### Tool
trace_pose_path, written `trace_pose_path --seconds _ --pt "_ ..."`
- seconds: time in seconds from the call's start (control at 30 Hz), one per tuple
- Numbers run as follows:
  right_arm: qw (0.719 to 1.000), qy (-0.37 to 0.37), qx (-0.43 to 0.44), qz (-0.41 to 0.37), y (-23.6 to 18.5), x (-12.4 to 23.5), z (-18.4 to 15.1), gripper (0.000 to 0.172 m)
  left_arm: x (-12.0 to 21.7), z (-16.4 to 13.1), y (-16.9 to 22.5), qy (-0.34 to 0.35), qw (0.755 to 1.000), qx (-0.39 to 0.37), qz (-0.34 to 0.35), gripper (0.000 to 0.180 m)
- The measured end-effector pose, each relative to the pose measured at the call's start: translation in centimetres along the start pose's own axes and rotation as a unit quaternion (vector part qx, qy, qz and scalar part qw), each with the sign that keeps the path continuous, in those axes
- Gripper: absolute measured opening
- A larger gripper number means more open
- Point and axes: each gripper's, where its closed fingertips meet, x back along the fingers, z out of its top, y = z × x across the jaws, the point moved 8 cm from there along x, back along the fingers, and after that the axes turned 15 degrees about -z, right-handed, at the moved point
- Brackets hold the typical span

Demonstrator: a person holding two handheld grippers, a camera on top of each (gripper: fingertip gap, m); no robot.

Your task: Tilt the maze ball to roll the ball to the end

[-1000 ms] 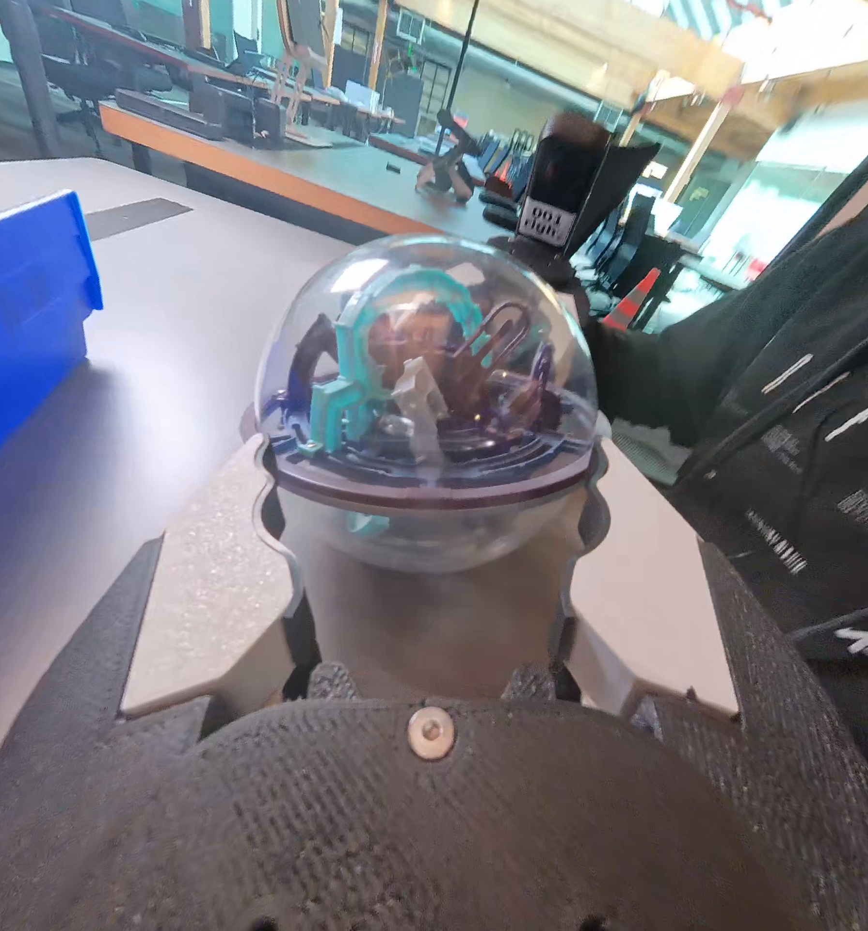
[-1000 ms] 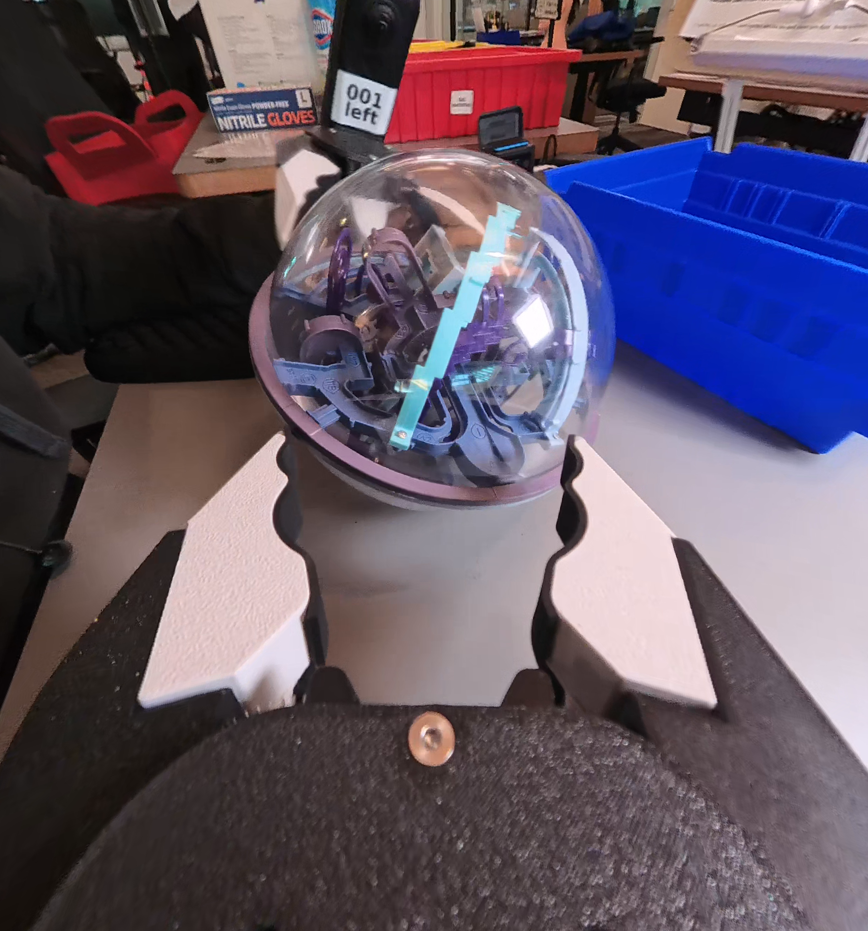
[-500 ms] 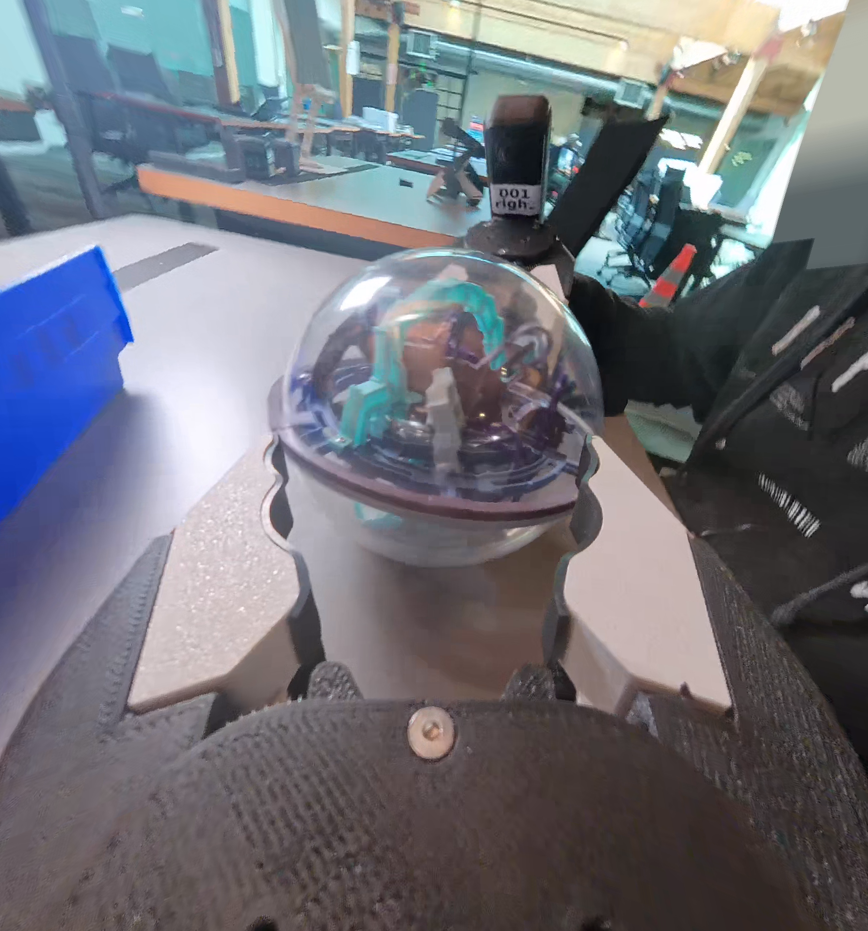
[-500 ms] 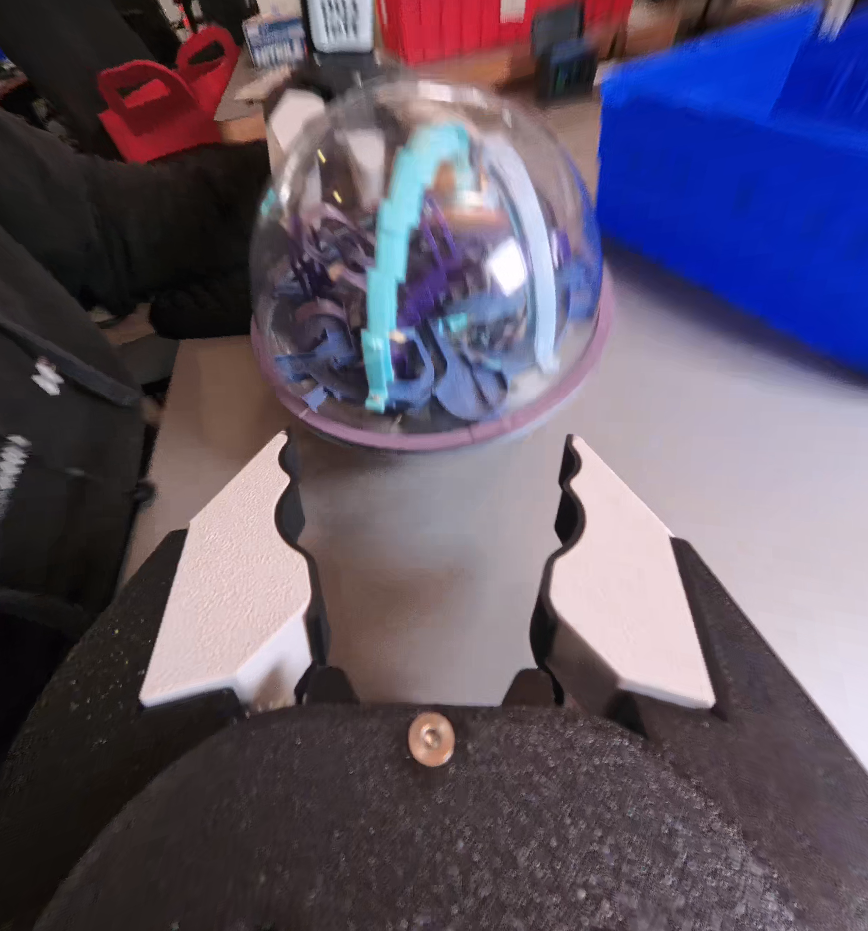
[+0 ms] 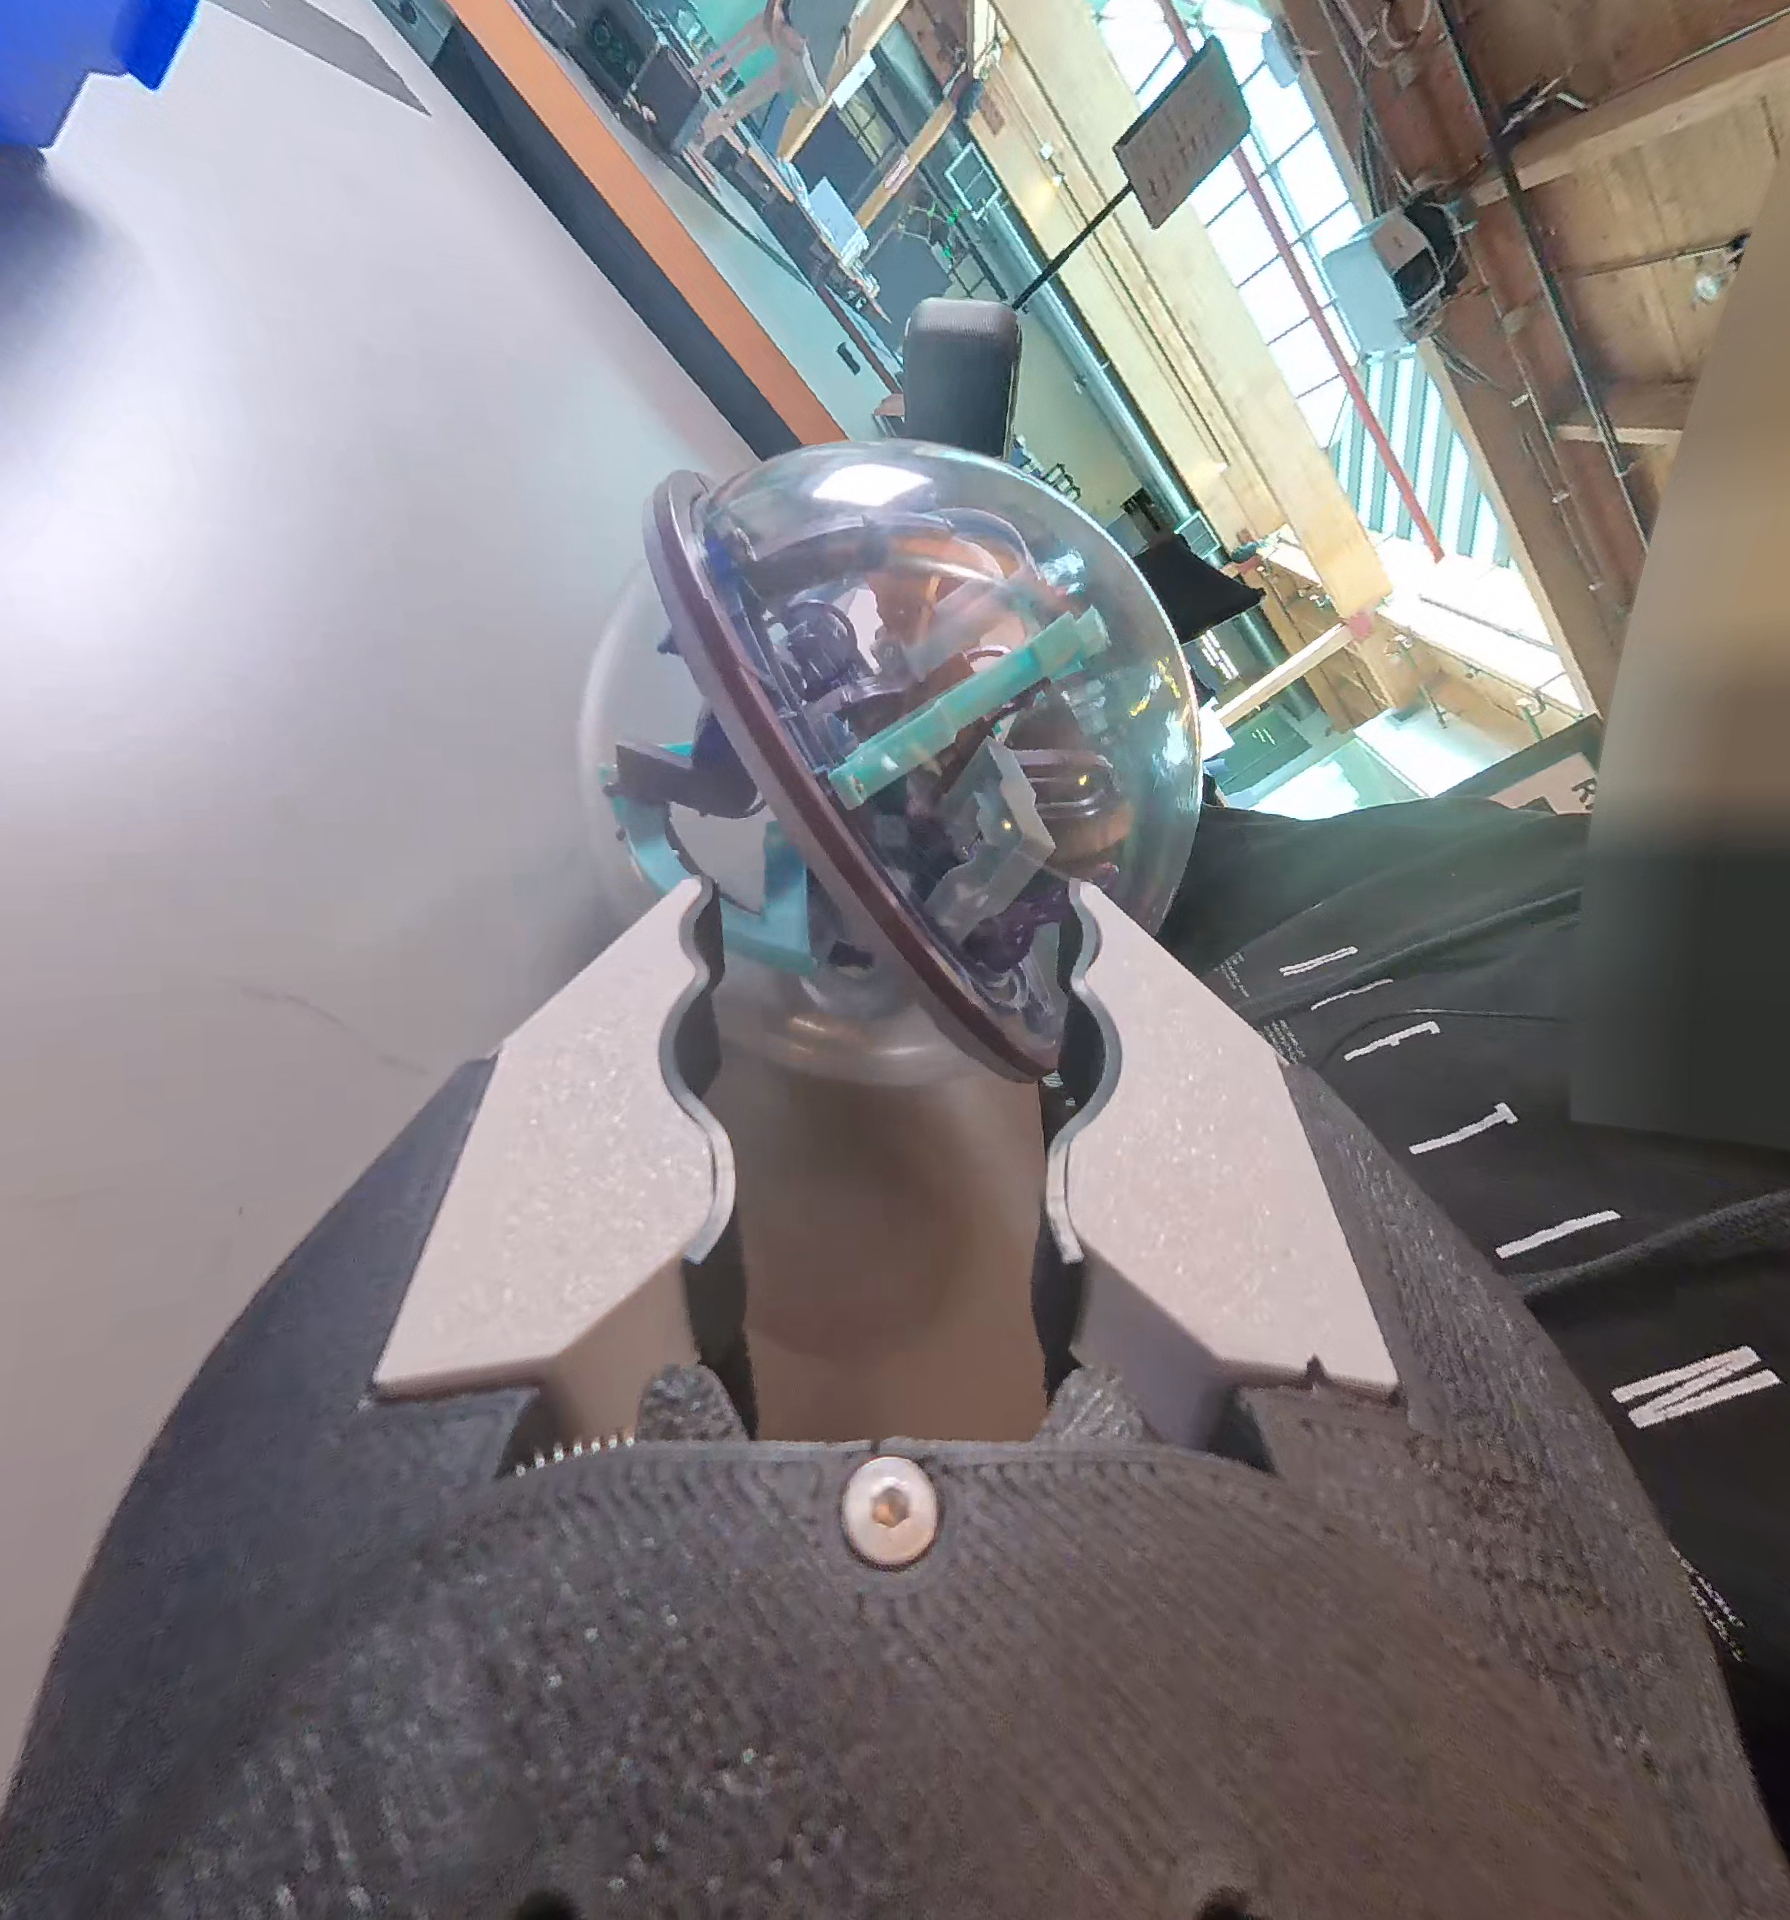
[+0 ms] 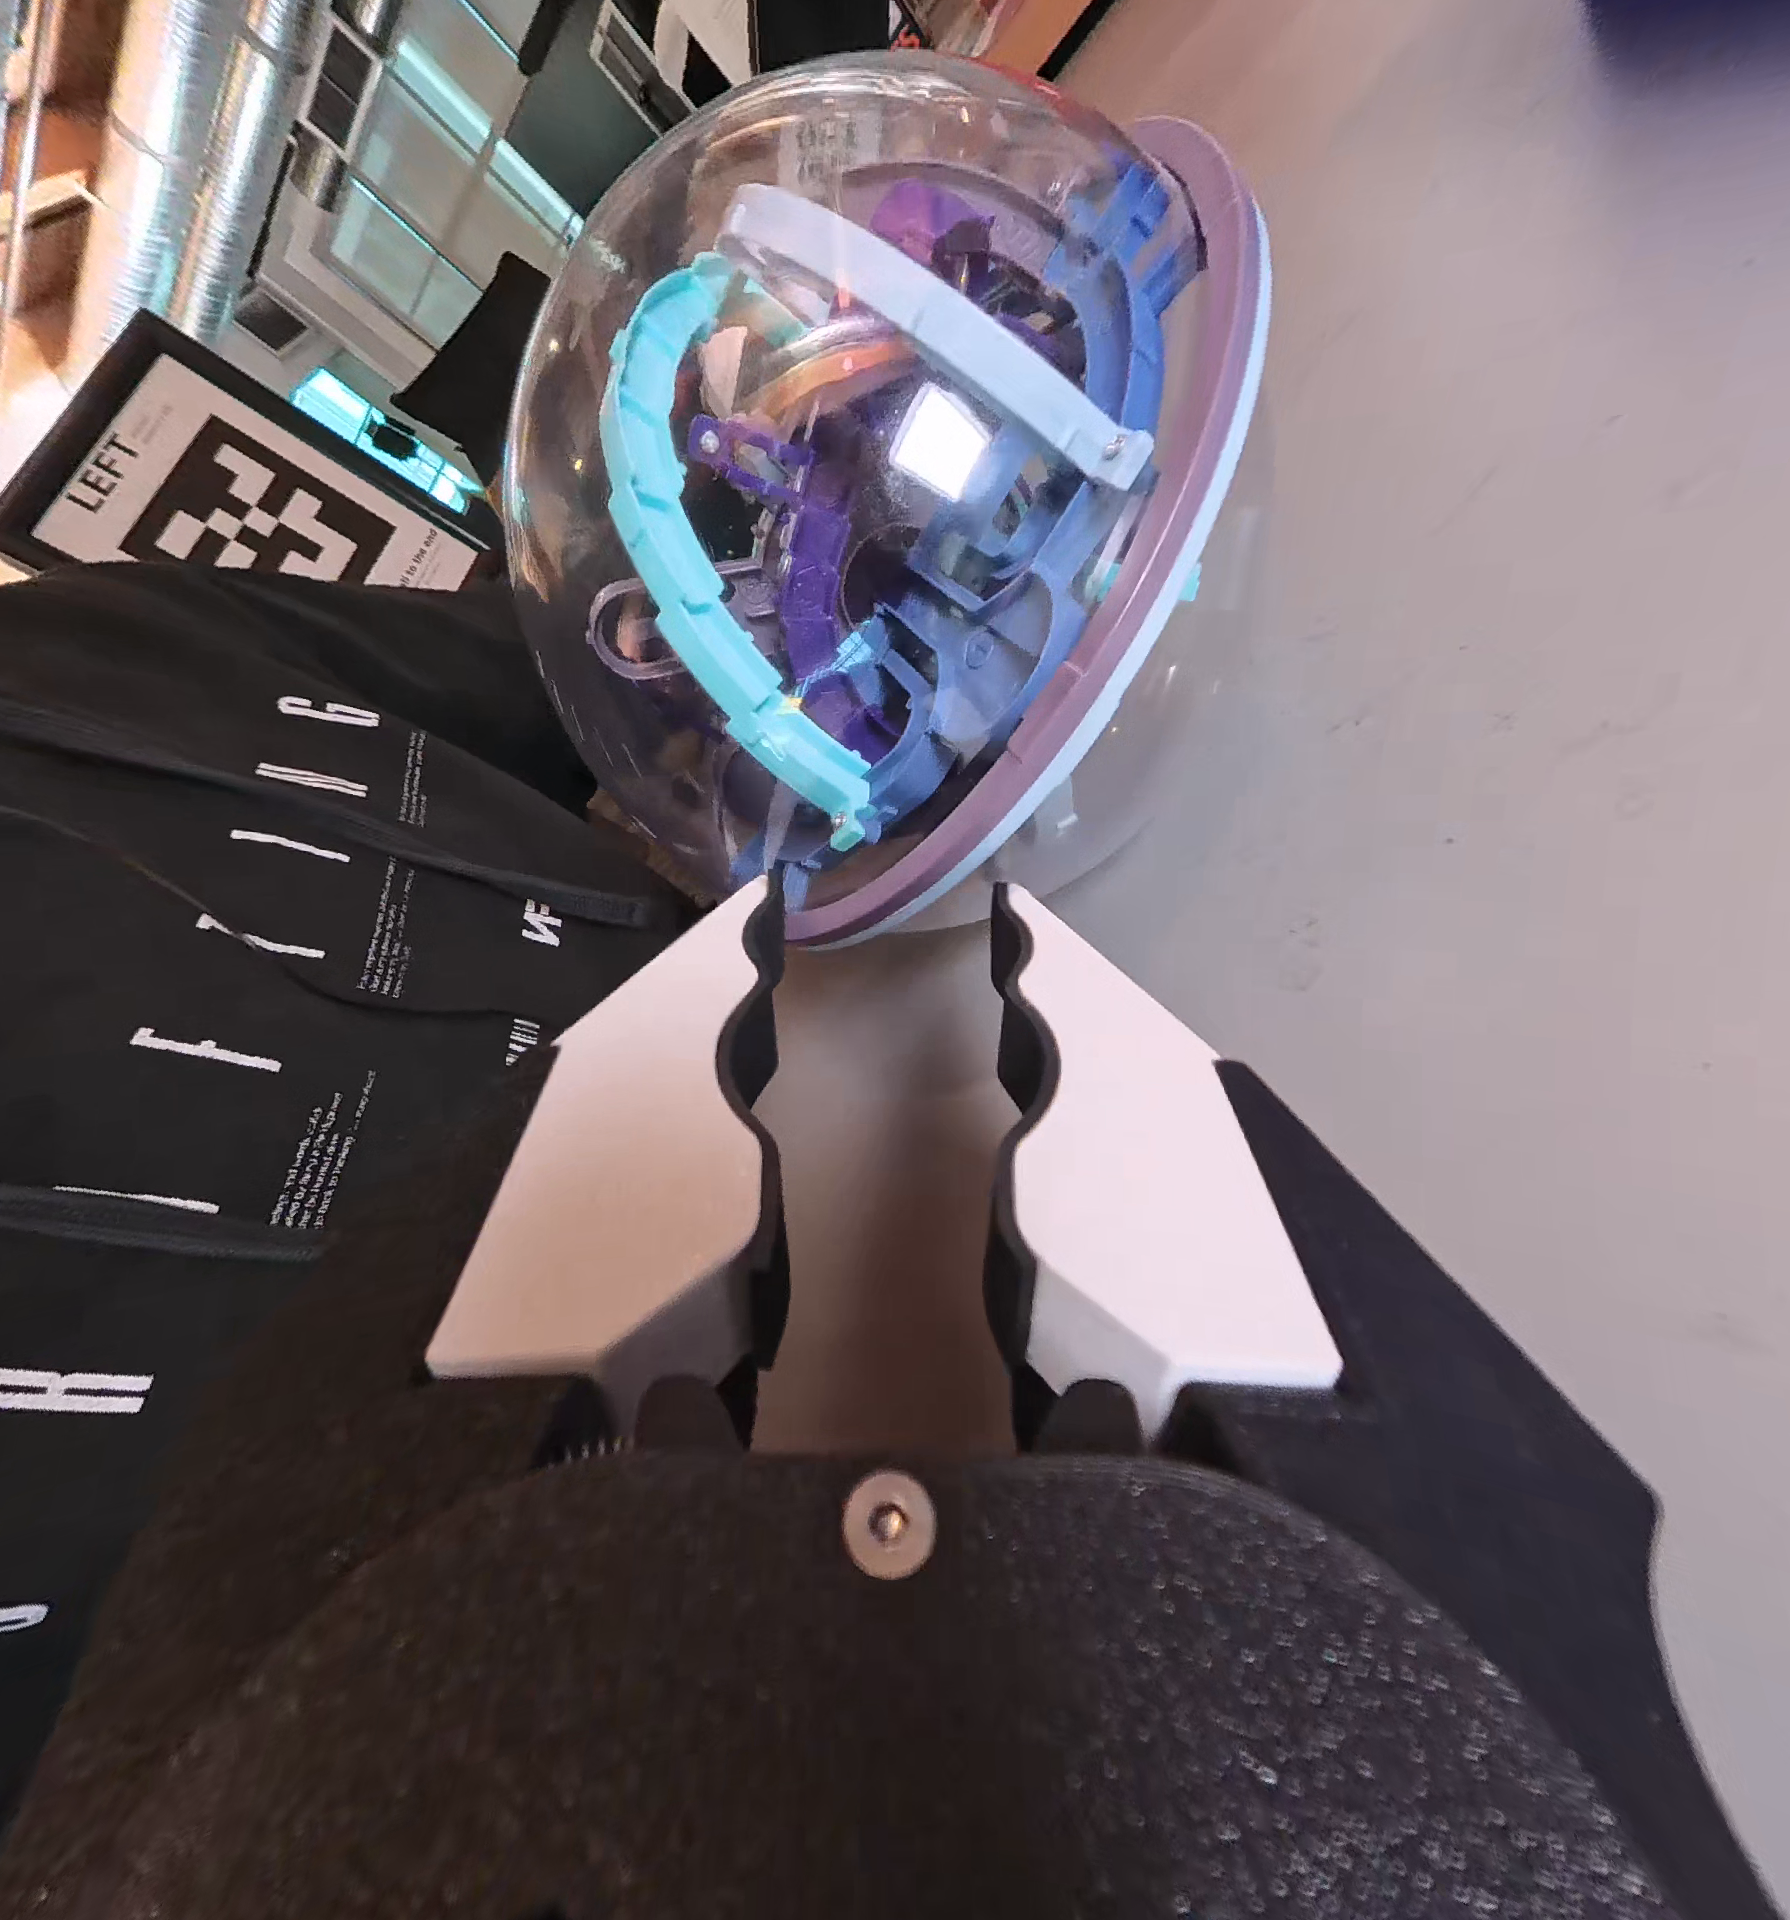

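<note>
Tipped steeply now, the maze ball [image 5: 891,748] sits pinched by the left tool [image 5: 886,935]; right tool [image 6: 883,914] likewise.

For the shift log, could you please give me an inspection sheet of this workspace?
Surface: grey table, matte.
Job's things: maze ball, clear shell, steeply tilted.
Clutter: blue bin at the far corner.
Grippers: left gripper clamps the ball's lower part; right gripper fingertips close on its purple rim.
Cables: none on the table; ceiling wiring.
Surroundings: person's black garment, marker board, workshop benches.
</note>
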Motion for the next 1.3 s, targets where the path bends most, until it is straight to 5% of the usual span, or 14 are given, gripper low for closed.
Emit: trace_pose_path --seconds 0.37,0.63,0.93,1.3 --pt "1.000 0.008 0.002 -0.007 -0.3 0.1 -0.4 0.028 0.2 0.0 0.1 0.004 1.000 -0.029 -0.003 0.055" --pt "1.000 0.009 0.001 -0.009 -0.4 0.0 -0.5 0.027 0.2 0.3 1.2 -0.004 0.993 -0.117 0.008 0.049" --pt "1.000 0.021 0.005 -0.014 -0.5 0.2 -0.5 0.025 -0.6 0.0 3.2 -0.039 0.974 -0.208 0.078 0.104" --pt "0.994 0.056 0.039 -0.084 0.1 1.8 0.3 0.035 -0.4 -1.4 4.5 -0.080 0.969 -0.225 0.055 0.051"
